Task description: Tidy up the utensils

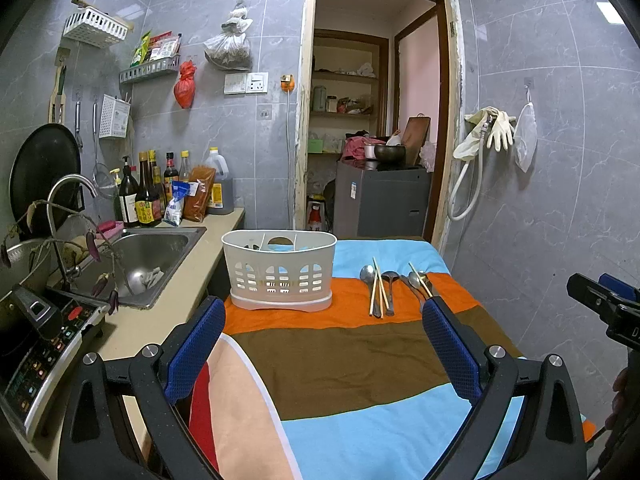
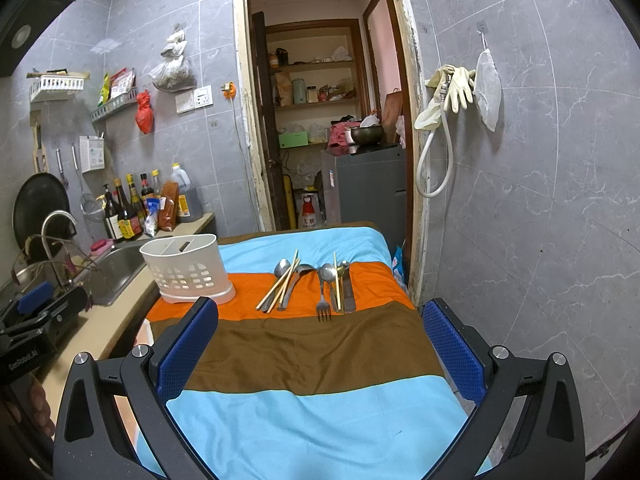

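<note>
A white slotted utensil basket [image 1: 279, 268] [image 2: 188, 268] stands on the orange stripe of the striped cloth [image 1: 340, 364] [image 2: 304, 356], at the left. To its right lie two utensil groups: a spoon, ladle and chopsticks [image 1: 378, 288] [image 2: 282, 282], then a fork, spoons, a knife and a chopstick [image 1: 418, 282] [image 2: 336, 286]. My left gripper [image 1: 324, 312] hovers open over the brown stripe, short of the basket. My right gripper [image 2: 320, 318] is open too, nearer than the utensils, holding nothing. The right gripper also shows at the edge of the left wrist view [image 1: 604, 304].
A steel sink [image 1: 148, 260] with a curved tap and a row of sauce bottles [image 1: 152, 196] sit on the counter to the left. An induction cooker [image 1: 44, 344] is at the near left. Beyond the table, an open doorway [image 2: 320, 120] shows shelves and a grey cabinet.
</note>
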`<state>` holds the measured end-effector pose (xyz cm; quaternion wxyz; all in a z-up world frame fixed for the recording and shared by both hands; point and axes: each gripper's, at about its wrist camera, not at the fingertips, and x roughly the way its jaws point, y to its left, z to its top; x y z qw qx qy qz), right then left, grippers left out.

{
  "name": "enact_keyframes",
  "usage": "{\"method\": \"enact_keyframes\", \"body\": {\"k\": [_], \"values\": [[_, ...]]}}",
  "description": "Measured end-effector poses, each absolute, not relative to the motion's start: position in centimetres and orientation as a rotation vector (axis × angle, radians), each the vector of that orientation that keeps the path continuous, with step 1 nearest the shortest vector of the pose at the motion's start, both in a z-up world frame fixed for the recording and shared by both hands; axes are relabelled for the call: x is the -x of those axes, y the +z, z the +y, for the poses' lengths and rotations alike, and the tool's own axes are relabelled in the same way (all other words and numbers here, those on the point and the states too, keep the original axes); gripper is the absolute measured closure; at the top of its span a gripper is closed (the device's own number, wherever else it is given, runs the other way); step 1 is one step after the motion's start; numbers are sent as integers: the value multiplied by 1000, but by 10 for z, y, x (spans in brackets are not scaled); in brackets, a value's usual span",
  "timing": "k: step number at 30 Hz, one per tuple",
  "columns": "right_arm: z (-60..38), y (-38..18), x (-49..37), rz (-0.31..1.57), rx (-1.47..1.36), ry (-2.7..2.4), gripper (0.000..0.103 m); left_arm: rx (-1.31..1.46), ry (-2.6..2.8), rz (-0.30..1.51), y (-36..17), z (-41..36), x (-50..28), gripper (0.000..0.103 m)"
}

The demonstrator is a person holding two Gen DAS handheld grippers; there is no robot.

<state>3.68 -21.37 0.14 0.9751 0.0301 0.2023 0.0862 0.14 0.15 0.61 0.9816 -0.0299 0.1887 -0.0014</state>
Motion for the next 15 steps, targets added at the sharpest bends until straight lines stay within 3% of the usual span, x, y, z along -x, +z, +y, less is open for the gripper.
{"method": "enact_keyframes", "body": {"k": [15], "values": [[-212,2,-38,406,-62,173,0,61,-7,387,6,0,-2,6]]}}
